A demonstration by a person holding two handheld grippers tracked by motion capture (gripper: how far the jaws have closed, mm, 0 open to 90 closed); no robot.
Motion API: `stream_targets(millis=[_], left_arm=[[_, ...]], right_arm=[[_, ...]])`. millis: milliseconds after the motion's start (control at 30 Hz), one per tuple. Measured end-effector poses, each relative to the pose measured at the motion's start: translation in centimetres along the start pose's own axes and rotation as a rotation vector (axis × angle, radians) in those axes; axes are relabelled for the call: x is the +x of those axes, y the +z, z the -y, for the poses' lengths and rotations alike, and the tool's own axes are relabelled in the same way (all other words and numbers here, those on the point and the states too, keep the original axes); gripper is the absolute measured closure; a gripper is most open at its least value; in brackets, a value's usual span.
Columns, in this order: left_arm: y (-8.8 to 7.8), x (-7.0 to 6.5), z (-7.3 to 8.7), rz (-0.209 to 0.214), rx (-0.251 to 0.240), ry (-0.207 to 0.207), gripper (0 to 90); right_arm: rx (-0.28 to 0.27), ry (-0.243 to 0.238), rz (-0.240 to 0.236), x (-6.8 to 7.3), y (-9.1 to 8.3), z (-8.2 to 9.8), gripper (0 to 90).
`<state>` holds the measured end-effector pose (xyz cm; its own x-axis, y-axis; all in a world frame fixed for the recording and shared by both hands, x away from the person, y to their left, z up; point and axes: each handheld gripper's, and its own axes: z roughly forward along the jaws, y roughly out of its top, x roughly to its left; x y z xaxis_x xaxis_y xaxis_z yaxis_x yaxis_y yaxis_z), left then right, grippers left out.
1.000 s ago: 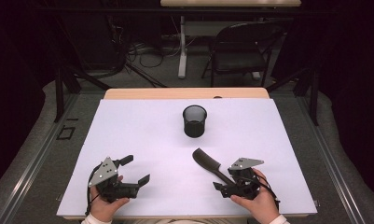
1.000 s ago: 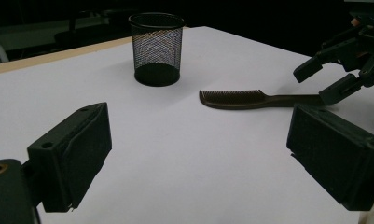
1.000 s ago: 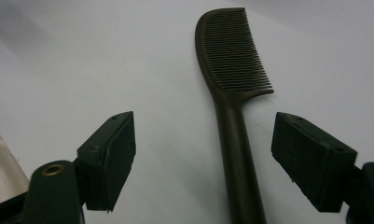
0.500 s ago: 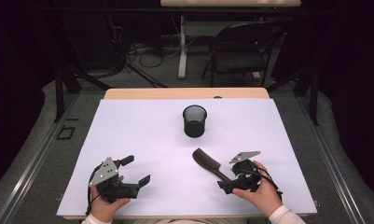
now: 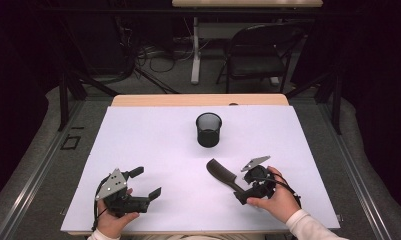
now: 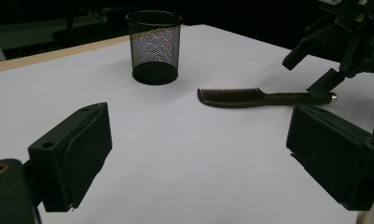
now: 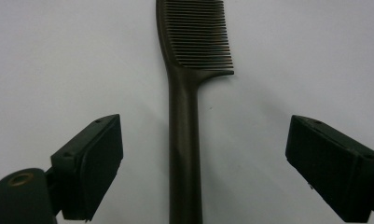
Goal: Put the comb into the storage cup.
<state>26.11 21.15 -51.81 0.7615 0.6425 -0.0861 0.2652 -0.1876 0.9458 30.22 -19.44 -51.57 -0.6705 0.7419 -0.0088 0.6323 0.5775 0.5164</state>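
right gripper (image 5: 245, 192): a second ago it sat level beside the comb; half a second ago it began tipping; now it is pitched nose-down over the comb's handle, hand rolled over the top
right jaws: spread wide, one on each side of the handle, nothing between them and it but bare table; not yet touching it
comb (image 7: 187, 116): dark, lying flat on the white table cover (image 5: 153, 145), unmoved across the three moments; teeth end points toward the mesh cup (image 5: 208, 129), handle end toward the person's right hand
comb seen from left gripper view: handle tip (image 6: 331, 97) sits just under the far gripper's lower jaw
mesh cup: upright, black, near the table's middle, apart from the comb
left gripper (image 5: 143, 186): parked near the front left edge, same spot as before, jaws apart, holding nothing
reading: the tilt looks like lining up for a pinch on the handle; grasp is set up but not made
next, as a guess: lower a little and close on the handle, then likely carry it to the cup
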Motion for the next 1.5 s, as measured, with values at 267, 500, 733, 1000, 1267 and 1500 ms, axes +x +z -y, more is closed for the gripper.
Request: stream_targets(millis=[267, 500, 733, 1000, 1267, 1500], left_arm=[[0.0, 0.0, 0.0, 0.000, 0.001, 0.000, 6.8], [0.0, 0.0, 0.0, -0.006, 0.004, 0.003, 6.9], [0.0, -0.1, 0.0, -0.007, 0.002, 0.002, 6.9], [-0.1, -0.2, 0.0, -0.005, 0.000, 0.004, 6.9], [-0.1, -0.2, 0.0, -0.009, -0.001, 0.000, 6.9], [-0.1, -0.2, 0.0, -0.008, 0.000, 0.005, 6.9]], right_arm=[[0.030, -0.016, 0.024, -0.4, 0.1, -0.9, 15.2], [0.035, -0.036, 0.033, -0.7, -0.3, -2.1, 17.7], [0.072, -0.060, 0.034, -0.6, -0.1, -2.8, 24.0], [0.101, -0.102, 0.040, 0.1, 0.2, -3.3, 26.2], [0.152, -0.061, 0.028, 0.6, 0.5, -3.8, 32.8], [0.202, -0.039, 0.034, 0.5, 1.2, -4.1, 32.9]])
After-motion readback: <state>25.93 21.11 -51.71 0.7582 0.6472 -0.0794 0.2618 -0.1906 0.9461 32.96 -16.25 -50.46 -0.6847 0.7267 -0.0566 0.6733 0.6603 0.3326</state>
